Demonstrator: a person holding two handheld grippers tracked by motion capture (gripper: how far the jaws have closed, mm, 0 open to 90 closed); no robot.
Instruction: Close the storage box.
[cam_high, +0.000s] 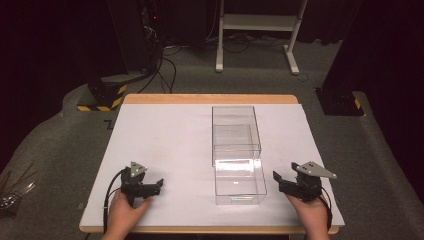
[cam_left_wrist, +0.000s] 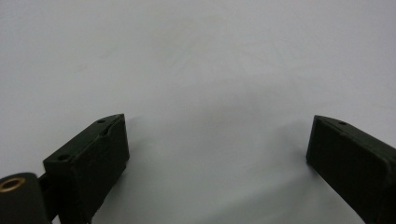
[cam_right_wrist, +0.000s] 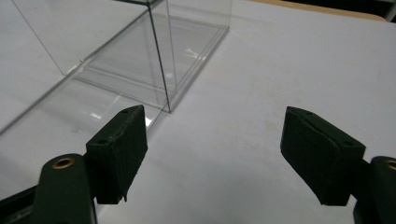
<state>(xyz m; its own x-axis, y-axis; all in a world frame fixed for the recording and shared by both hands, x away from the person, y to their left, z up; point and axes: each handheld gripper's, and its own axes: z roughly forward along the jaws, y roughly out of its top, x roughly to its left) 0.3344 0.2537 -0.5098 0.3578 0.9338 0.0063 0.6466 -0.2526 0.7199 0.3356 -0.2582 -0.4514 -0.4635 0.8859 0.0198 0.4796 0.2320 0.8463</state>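
The white table carries two clear boxes right of centre, nested end to end; the right gripper sits just beside them, the left gripper well apart. Both are open and empty; a careless sideways reach could likely shove the light boxes apart.

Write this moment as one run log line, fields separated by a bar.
left gripper: open, nothing held | right gripper: open, nothing held | clear box: on table, between grippers, untouched
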